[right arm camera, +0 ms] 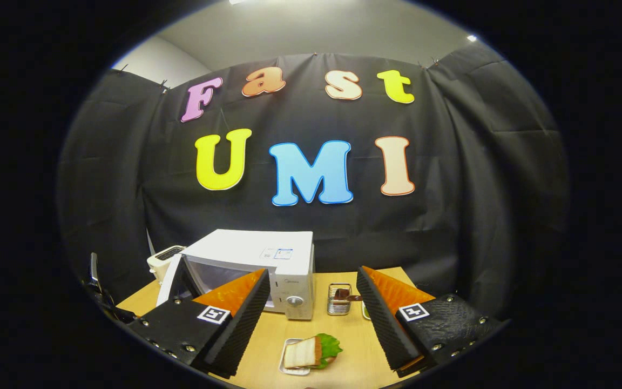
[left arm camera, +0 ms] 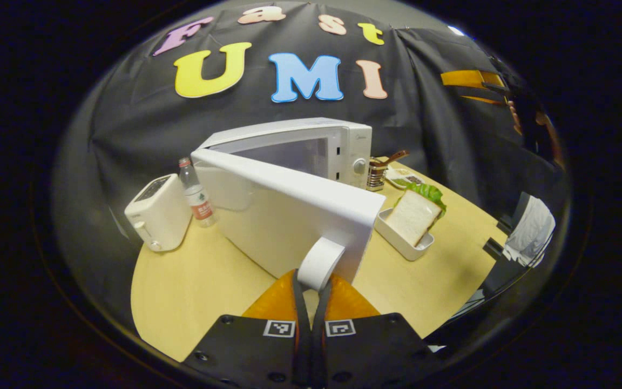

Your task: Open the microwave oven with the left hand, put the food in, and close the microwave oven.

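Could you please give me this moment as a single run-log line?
left gripper: shut on door handle | microwave door: swung open | right gripper: open, above sandwich in tray | food: not yet in

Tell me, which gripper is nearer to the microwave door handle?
Left. The left gripper is shut on the door handle of the open microwave. The right gripper hangs open, apart from it, above the sandwich.

Toaster left of microwave; sandwich apparently right.
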The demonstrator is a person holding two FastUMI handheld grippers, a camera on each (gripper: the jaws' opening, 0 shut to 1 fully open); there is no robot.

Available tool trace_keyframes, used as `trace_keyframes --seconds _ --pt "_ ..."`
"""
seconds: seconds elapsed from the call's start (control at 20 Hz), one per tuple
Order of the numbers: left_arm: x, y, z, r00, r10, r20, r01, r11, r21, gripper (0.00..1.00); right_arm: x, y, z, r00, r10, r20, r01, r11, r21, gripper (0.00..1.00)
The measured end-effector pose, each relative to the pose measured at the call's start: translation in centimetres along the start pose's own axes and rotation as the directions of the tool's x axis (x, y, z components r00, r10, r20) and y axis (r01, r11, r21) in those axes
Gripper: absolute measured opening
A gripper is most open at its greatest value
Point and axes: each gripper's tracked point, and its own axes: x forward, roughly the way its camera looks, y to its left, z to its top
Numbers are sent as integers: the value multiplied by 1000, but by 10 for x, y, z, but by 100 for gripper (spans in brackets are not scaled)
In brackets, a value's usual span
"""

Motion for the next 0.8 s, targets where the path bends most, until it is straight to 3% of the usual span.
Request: trace_keyframes --seconds 0.2,0.5,0.8 --pt "-30 54 -25 999 43 -13 -43 999 -9 6 -1 21 -9 1000 8 -24 -7 1000 4 98" --pt "-58 145 -50 992 122 -25 -123 991 -53 6 1 20 -28 998 -24 -66 23 1000 -13 98" --pt "-62 157 -54 994 105 18 -103 991 -84 7 17 -7 -77 981 7 -194 -7 1000 -2 98"
